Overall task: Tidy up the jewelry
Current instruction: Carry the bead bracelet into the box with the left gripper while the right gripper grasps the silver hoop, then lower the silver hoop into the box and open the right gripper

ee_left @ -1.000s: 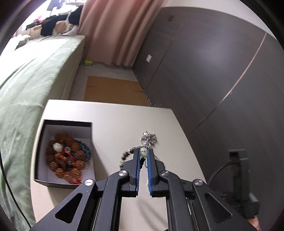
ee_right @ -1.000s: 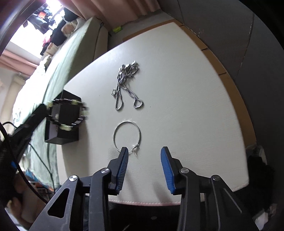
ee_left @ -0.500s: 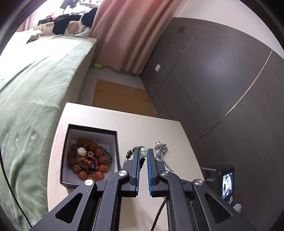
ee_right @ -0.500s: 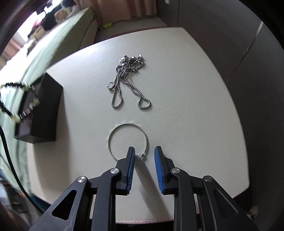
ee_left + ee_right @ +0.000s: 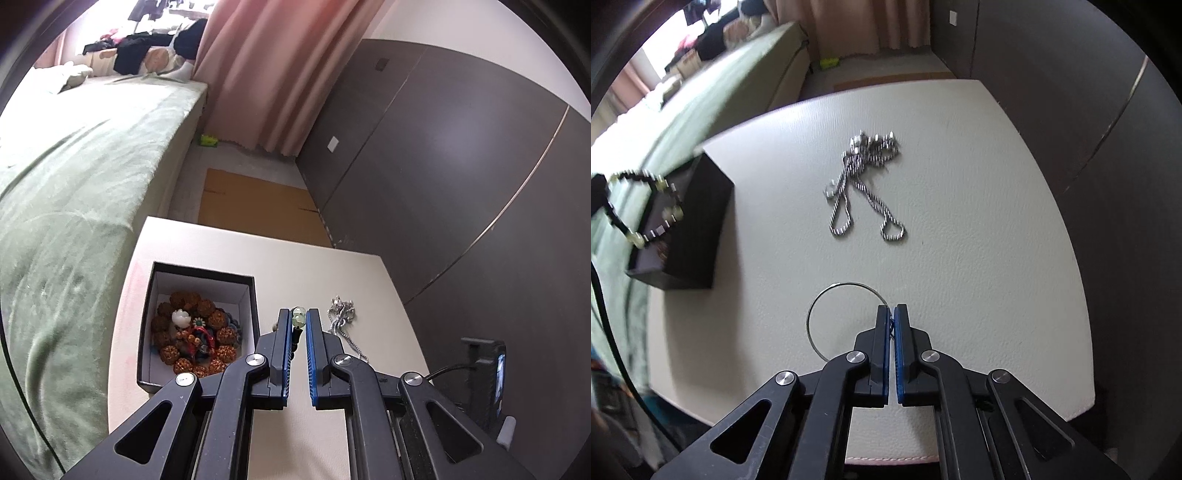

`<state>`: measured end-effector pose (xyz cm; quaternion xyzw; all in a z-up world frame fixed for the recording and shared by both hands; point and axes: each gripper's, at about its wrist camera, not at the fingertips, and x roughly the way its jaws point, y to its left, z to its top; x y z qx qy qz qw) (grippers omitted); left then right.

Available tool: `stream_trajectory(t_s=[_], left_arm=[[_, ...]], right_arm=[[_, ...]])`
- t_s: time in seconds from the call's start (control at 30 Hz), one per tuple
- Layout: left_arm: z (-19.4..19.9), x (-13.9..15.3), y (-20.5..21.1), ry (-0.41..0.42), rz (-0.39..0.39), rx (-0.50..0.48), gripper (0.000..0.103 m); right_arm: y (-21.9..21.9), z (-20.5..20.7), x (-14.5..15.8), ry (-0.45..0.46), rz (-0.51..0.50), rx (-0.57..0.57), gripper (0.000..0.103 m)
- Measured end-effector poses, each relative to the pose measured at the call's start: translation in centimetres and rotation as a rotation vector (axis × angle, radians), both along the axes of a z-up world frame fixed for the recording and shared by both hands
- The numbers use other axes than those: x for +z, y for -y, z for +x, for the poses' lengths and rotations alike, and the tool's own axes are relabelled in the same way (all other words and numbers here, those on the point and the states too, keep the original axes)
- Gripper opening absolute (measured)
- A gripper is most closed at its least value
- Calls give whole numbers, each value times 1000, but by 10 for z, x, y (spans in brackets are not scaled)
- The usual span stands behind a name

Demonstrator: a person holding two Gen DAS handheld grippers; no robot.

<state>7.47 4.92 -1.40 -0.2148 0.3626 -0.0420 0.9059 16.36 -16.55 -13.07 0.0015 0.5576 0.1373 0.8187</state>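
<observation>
Left of the left gripper (image 5: pixel 298 320), whose fingers pinch a dark-and-pale-green beaded bracelet (image 5: pixel 297 318), sits the open black box (image 5: pixel 254 295) of brown beads. The right gripper (image 5: pixel 891 315) clamps the thin silver wire bangle (image 5: pixel 827 295); a silver chain necklace (image 5: pixel 866 184) lies ahead amid bare white tabletop (image 5: pixel 979 221).

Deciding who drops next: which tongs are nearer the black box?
Left. The left tongs hold the beaded bracelet by the black box; the right tongs grip the silver hoop farther off.

silver chain (image 5: pixel 866 186) lies tangled on the table; thin wire hoop (image 5: pixel 827 314) flat nearby; beaded bracelet (image 5: pixel 646 206) hangs.
</observation>
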Motion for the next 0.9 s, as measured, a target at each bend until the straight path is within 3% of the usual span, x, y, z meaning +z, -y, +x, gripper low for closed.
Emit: stream_trajectory(t_s=[0.4, 0.7, 0.83, 0.9], left_arm=[[5, -2, -33, 5, -37, 61, 7], [23, -19, -48, -29, -68, 82, 7], [37, -40, -56, -153, -58, 113, 8], [37, -45, -64, -176, -75, 140, 9]], right_arm=[[36, 13, 16, -2, 350, -45, 3], [-11, 27, 14, 13, 397, -15, 3], [-19, 30, 11, 5, 395, -8, 3], [-22, 30, 11, 6, 402, 0, 3]])
